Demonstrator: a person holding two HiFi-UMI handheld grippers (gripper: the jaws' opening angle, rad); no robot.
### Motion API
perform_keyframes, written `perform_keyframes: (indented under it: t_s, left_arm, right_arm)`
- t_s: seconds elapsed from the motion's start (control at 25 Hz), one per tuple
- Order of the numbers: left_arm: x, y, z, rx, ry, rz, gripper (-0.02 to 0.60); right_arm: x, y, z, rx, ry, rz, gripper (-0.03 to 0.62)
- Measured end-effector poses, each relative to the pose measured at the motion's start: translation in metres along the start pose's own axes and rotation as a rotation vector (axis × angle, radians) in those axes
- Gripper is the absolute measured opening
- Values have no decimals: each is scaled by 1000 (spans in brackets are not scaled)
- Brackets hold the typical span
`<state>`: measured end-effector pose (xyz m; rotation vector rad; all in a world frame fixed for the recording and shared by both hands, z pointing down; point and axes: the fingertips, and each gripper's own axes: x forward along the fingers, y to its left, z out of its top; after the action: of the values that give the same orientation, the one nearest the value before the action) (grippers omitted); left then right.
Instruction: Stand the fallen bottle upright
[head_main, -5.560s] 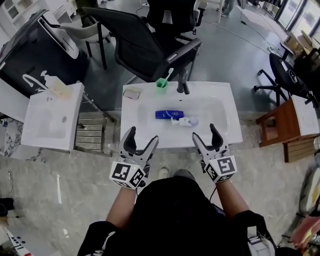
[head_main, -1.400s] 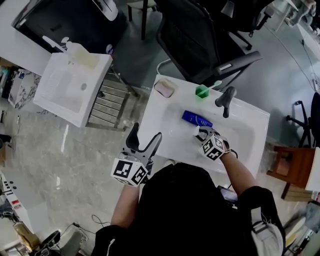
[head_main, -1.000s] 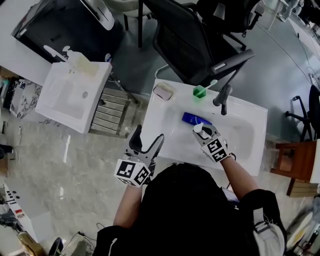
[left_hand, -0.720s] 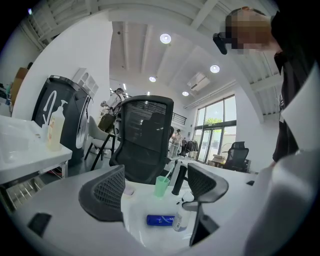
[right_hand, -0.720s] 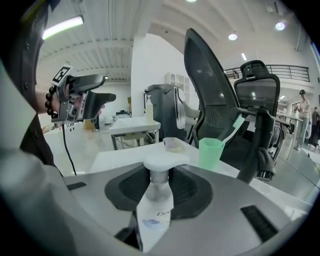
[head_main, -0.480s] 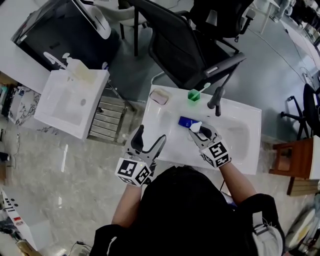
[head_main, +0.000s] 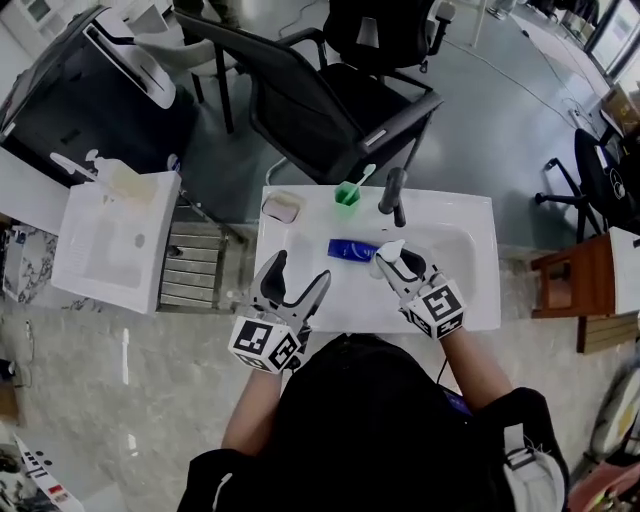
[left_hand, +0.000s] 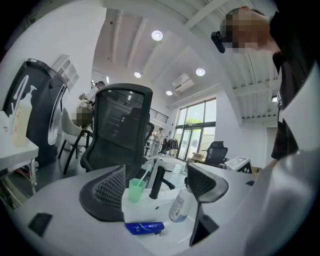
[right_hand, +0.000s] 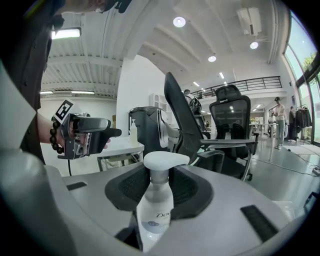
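Head view, centre: white washbasin (head_main: 470, 300) with a dark faucet (head_main: 393, 192) and a green cup (head_main: 347, 193) on its upper rim. A soap dish (head_main: 283, 207) sat at its upper-left corner.

- Right tool (head_main: 392, 262), just right of frame centre over the bowl: jaws clamped on the neck of a clear pump bottle (right_hand: 156, 205), just under the white pump head. Right gripper view showed the pads pressing it from both sides, the pump head rising above them.
- Left gripper view: the bottle stood nearly upright with a slight lean, in the lower middle of the frame, right of a blue tube (head_main: 352, 249) lying flat in the bowl. Could not tell whether its base touched the basin floor.
- Left tool (head_main: 296, 272), lower left of centre at the basin's near edge: jaws wide apart, nothing between them. It pointed across at the bowl, apart from everything.

Step in hand, as judged: the righting itself. The bottle was gripped and nearly vertical, not yet set down and let go.

Next move would call for taking out the last lean and seating the base flat on a level patch clear of the tube and faucet. Then ease the jaws apart slowly; a narrow base with a heavy pump top could tip on the curved bowl.
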<state>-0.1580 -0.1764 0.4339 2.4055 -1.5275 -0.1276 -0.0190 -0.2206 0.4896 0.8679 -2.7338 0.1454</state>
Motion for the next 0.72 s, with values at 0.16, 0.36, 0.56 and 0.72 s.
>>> perform_keyframes:
  t_s: [0.16,0.36,0.56,0.72]
  left_arm:
    - [16,-12,-1,1,10,-45,391]
    - [28,-21,-1,0,23,-84,391]
    - [41,-33,-2,-5,28,-106,391]
    - [48,-33,-8,-17,46,-102,391]
  right_arm:
    - [-18,-24,4,8,-16,-61,129]
    - [-34,-63,5,15,-29,-153,129]
    - [-42,-107,0,26,-27,-247,129]
    - [-38,-138,-6,38,-22,-301,129]
